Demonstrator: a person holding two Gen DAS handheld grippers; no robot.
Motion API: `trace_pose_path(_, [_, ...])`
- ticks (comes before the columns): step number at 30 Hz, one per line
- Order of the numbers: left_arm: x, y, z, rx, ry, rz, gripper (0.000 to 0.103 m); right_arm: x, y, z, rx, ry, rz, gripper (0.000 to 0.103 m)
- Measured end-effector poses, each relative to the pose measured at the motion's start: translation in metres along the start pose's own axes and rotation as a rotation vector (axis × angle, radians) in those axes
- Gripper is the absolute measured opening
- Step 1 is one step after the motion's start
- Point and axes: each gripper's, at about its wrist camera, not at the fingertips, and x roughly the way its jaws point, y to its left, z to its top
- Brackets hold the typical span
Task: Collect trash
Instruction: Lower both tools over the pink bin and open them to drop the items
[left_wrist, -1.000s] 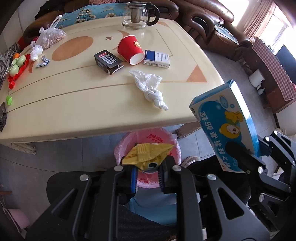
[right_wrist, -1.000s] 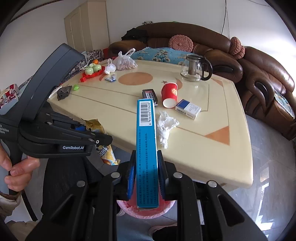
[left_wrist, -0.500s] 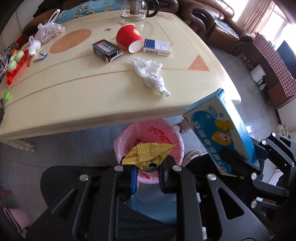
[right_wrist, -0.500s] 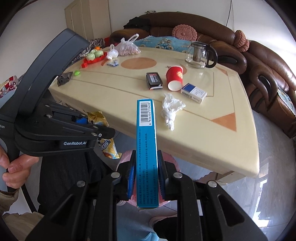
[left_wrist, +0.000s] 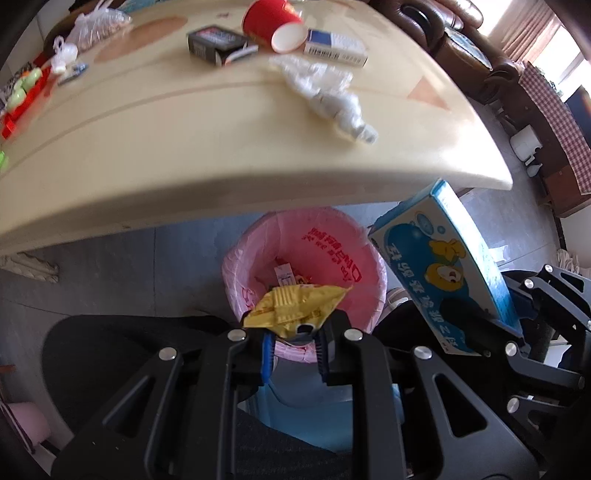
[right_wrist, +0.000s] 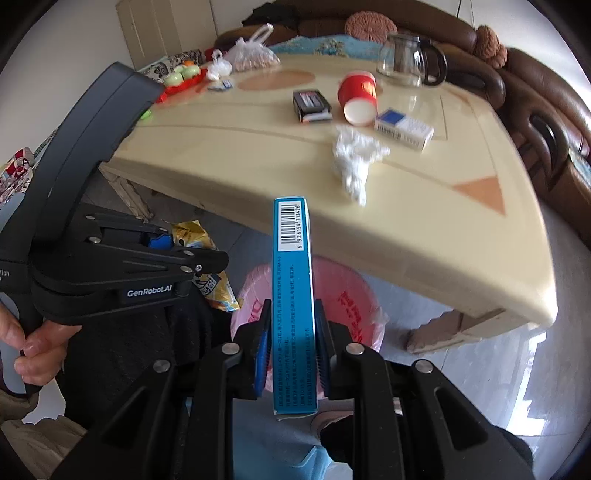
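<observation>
My left gripper (left_wrist: 293, 341) is shut on a crumpled yellow snack wrapper (left_wrist: 295, 304) and holds it over the near rim of a bin lined with a pink bag (left_wrist: 258, 251). My right gripper (right_wrist: 291, 343) is shut on a tall blue carton (right_wrist: 293, 288), upright, above the same pink bin (right_wrist: 354, 291). The carton also shows in the left wrist view (left_wrist: 443, 266), at the bin's right. On the cream table (left_wrist: 184, 147) lie a white crumpled tissue (left_wrist: 325, 92), a tipped red paper cup (left_wrist: 277, 22), a black box (left_wrist: 214, 42) and a blue-white box (left_wrist: 336, 46).
The bin stands on the grey floor under the table's front edge. A glass teapot (right_wrist: 406, 59), a plastic bag of nuts (right_wrist: 251, 55) and a red toy tray (right_wrist: 181, 79) sit at the table's far side. Brown sofas (right_wrist: 546, 103) ring the table.
Both grippers have dropped lower and moved toward the bin, carrying the wrapper and the carton. The table edge now sits above the bin opening in both views.
</observation>
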Motion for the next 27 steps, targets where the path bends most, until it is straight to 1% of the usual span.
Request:
trace_pose_path(3, [0.021,0.002,-0.002,-0.009,0.023,0.006,0.018,0.018,-0.004,-0.006,0.011,0.032,-0.002,0.021])
trace_pose_path(6, [0.043,0.007,-0.003,-0.029,0.067,-0.01,0.018,0.037,-0.01,-0.012,0.039,0.074,0.025,0.021])
trace_pose_path(10, [0.067,0.012,-0.002,-0.048,0.101,-0.015,0.018,0.06,-0.017,-0.017,0.054,0.109,0.014,0.021])
trace_pose_path(12, [0.078,0.015,-0.001,-0.062,0.122,-0.031,0.018,0.072,-0.022,-0.019,0.072,0.128,0.016,0.021])
trace_pose_path(18, [0.107,0.026,0.0,-0.117,0.161,-0.047,0.018,0.11,-0.028,-0.029,0.088,0.182,-0.014,0.021])
trace_pose_path(22, [0.129,0.031,-0.001,-0.142,0.208,-0.037,0.018,0.138,-0.031,-0.037,0.1,0.225,-0.017,0.021])
trace_pose_path(26, [0.147,0.031,-0.002,-0.134,0.234,-0.007,0.018,0.157,-0.034,-0.042,0.091,0.262,-0.031,0.021])
trace_pose_path(27, [0.152,0.032,-0.002,-0.135,0.246,-0.004,0.018,0.162,-0.036,-0.043,0.098,0.275,-0.023,0.021])
